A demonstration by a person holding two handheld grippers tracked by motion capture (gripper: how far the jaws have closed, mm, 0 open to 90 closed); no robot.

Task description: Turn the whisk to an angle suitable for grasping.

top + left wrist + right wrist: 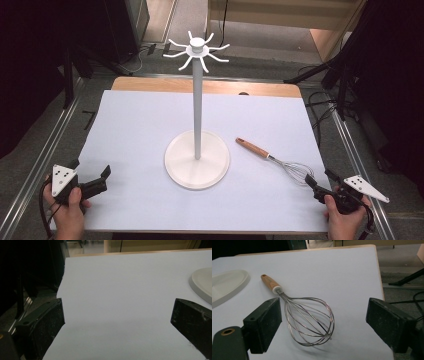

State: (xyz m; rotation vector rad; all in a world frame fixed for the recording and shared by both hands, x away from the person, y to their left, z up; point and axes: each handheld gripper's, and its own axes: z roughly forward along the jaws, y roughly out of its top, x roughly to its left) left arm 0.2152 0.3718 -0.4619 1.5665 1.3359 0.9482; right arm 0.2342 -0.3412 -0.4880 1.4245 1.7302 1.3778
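A white hook stand (pixel 197 150) stood upright at the middle of the white-covered worktop (pixel 135 125), its round base flat on the sheet. To the right of the stand's base lay a wire whisk (pixel 272 159), its wooden handle pointing toward the stand and its wire head toward the near right corner. The right tongs (pixel 320 182) sat just beyond the whisk's head, spread wide and empty. Left of the stand, near the front edge, the left tongs (pixel 92 177) were also wide and empty.
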